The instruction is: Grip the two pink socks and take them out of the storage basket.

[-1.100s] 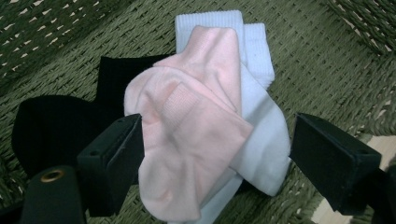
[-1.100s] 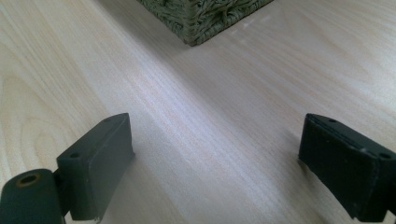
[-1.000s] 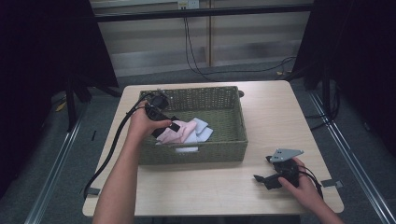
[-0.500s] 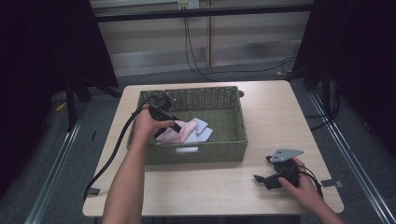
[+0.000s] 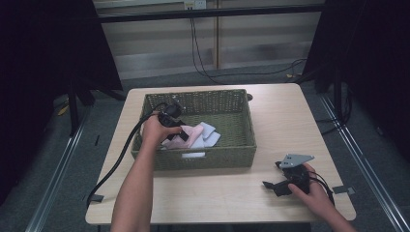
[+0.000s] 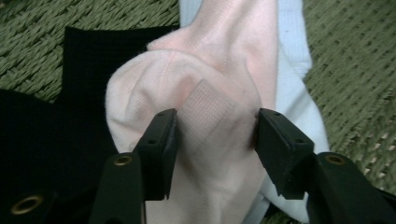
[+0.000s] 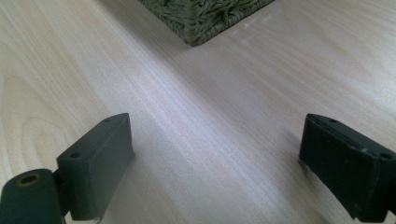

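- Pink sock (image 6: 205, 107) lies in the green woven basket (image 5: 241, 145) on the table (image 5: 290, 121), toward the basket's left half, on top of a pale blue sock (image 6: 292, 56) and beside a black cloth (image 6: 70, 116).
- Left tool (image 6: 212, 126) is down inside the basket, a jaw on each side of a raised fold of the pink sock. The jaws have just been closing; the pads sit right against the fabric and the fold bulges between them. I read it as a pinch just taking hold, not a firm clench yet.
- Right tool (image 7: 215, 154) rests low over bare table near the front right edge, jaws wide apart with nothing between them.
- Handling, as a judgement: soft knit, very light, limp. It will drape and stretch, not keep shape. No breakage risk. Main risk is pinching the blue sock underneath along with it.
- Best hold looks like the bunched fold near the middle, where the fabric is doubled.
- Orientation: in the left gripper view the long axis runs away from the tool, up the frame. Which end is toe or cuff I cannot tell.
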A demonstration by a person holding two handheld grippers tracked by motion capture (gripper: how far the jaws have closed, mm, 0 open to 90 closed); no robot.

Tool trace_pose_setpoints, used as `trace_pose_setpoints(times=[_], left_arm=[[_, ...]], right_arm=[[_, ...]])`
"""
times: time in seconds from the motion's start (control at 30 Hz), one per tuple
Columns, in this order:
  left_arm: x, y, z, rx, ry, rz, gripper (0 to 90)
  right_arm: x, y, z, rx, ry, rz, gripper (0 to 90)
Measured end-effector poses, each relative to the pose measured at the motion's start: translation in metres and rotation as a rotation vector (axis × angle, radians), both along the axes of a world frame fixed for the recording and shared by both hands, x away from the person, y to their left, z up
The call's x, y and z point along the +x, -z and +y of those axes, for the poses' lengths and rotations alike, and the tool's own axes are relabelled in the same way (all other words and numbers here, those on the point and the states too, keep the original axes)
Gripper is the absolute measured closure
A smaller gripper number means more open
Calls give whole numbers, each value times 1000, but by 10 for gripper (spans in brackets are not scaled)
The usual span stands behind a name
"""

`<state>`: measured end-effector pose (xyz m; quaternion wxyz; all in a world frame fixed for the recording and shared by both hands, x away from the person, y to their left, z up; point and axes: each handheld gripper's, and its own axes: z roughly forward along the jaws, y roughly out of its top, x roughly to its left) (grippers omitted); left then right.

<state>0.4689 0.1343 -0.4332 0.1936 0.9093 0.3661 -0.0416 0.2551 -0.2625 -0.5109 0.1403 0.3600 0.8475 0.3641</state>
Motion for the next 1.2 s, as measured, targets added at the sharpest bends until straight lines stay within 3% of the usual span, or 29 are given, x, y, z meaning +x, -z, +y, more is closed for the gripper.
trace_pose_setpoints(times=[0.07,0.1,0.3,0.63,1.2], left_arm=[[0,0,0,5,-1,-2,537],[0,-1,0,12,-1,-5,601],[-3,-6,1,26,-19,-12,722],[-5,-23,13,13,-66,4,747],[-5,-17,8,12,-56,11,718]], right_arm=[[0,0,0,1,0,1,90],[0,0,0,2,-1,1,90],[0,0,0,1,-3,1,90],[0,0,0,2,-3,1,90],[0,0,0,2,-4,1,90]])
